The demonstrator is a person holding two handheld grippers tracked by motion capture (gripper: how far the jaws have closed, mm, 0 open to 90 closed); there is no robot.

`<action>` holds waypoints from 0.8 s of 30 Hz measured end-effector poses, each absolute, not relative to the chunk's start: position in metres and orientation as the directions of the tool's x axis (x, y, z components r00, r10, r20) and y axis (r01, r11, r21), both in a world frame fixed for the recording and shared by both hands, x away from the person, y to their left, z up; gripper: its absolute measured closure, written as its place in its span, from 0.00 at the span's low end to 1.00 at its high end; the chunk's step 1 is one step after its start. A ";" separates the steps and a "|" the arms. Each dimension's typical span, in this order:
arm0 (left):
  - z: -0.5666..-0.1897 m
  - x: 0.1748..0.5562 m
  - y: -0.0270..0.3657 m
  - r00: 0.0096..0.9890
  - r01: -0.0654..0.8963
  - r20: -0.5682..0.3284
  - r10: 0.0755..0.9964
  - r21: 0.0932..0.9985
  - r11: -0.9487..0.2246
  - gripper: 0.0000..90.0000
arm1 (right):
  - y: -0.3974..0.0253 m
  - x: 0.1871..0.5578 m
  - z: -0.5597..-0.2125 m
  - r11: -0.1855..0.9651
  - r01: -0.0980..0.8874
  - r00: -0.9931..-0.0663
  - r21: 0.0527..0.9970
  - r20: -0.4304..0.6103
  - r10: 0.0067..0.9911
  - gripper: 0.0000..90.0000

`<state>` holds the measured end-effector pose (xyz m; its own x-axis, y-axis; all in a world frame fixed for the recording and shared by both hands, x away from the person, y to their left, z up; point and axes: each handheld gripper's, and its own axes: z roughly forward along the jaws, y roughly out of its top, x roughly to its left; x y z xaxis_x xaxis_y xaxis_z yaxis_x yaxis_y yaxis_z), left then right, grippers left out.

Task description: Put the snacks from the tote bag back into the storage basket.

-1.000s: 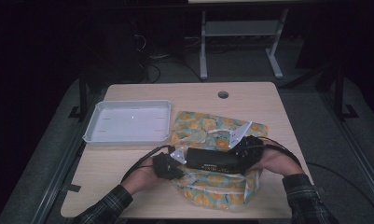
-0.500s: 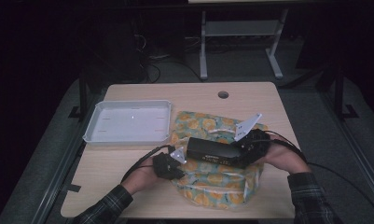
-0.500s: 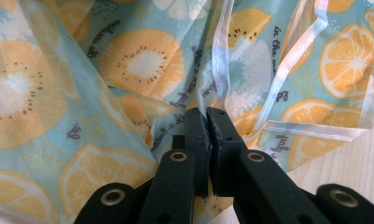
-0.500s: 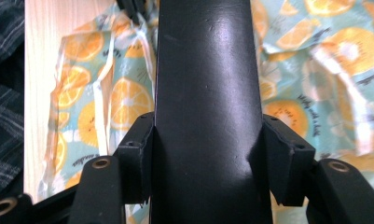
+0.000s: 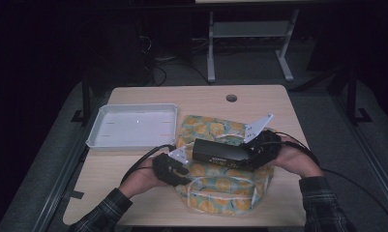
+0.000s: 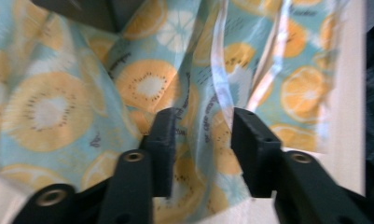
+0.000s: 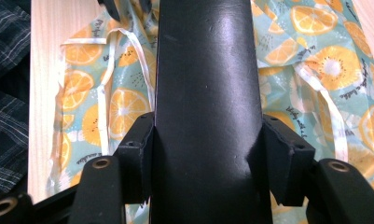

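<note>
A cloth bag (image 5: pixel 224 194) printed with orange slices lies on the table's right half. My right gripper (image 5: pixel 249 154) is shut on the right end of a long black box (image 5: pixel 217 151), held lying across the bag. In the right gripper view the box (image 7: pixel 205 93) runs up between the jaws of the right gripper (image 7: pixel 208 154), with the bag (image 7: pixel 315 60) below. My left gripper (image 5: pixel 184 166) is at the bag's left edge. In its own view, the left gripper (image 6: pixel 205 140) has its jaws apart with a raised fold of the bag (image 6: pixel 147 88) between them.
An empty white tray (image 5: pixel 133 107) sits at the back left of the wooden table (image 5: pixel 133 198). A cable hole (image 5: pixel 231 98) is near the far edge. Plaid sleeves come in from the front, and one sleeve (image 7: pixel 7 93) is beside the bag. Cables trail from both grippers.
The right gripper has carried the black box a little toward the far side, over the bag. The left gripper has stayed at the bag's left edge.
</note>
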<state>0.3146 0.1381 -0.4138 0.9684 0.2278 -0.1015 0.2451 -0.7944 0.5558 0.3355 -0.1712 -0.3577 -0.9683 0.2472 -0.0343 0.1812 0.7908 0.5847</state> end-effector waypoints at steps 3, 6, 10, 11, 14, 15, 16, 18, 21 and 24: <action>-0.403 0.316 0.145 0.971 0.235 -0.100 0.219 0.587 -0.775 0.58 | -0.170 0.335 -0.357 0.790 0.178 -0.970 0.586 -0.030 0.241 0.46; -0.392 0.317 0.153 0.973 0.221 -0.089 0.211 0.604 -0.766 0.53 | -0.170 0.334 -0.356 0.790 0.172 -0.973 0.588 -0.026 0.231 0.47; -0.383 0.321 0.164 0.976 0.207 -0.081 0.200 0.612 -0.763 0.47 | -0.168 0.334 -0.357 0.789 0.158 -0.977 0.594 -0.020 0.211 0.47; -0.380 0.322 0.167 0.978 0.201 -0.077 0.196 0.613 -0.764 0.46 | -0.167 0.334 -0.357 0.790 0.152 -0.979 0.594 -0.020 0.203 0.46; -0.374 0.326 0.175 0.981 0.186 -0.065 0.185 0.612 -0.768 0.43 | -0.162 0.334 -0.358 0.800 0.144 -0.982 0.582 -0.016 0.188 0.47; -0.372 0.327 0.177 0.981 0.179 -0.057 0.183 0.614 -0.769 0.42 | -0.160 0.335 -0.358 0.803 0.139 -0.983 0.579 -0.015 0.181 0.47; -0.370 0.329 0.179 0.982 0.173 -0.053 0.179 0.618 -0.767 0.41 | -0.157 0.335 -0.358 0.806 0.135 -0.984 0.576 -0.015 0.175 0.46; -0.365 0.331 0.182 0.983 0.168 -0.053 0.173 0.623 -0.764 0.39 | -0.153 0.335 -0.358 0.811 0.122 -0.987 0.572 -0.016 0.160 0.46; -0.359 0.333 0.182 0.987 0.145 -0.040 0.154 0.628 -0.765 0.36 | -0.145 0.336 -0.358 0.819 0.100 -0.991 0.566 -0.022 0.136 0.46; -0.352 0.334 0.179 0.991 0.121 -0.029 0.132 0.625 -0.771 0.34 | -0.135 0.337 -0.358 0.825 0.084 -0.993 0.558 -0.017 0.113 0.46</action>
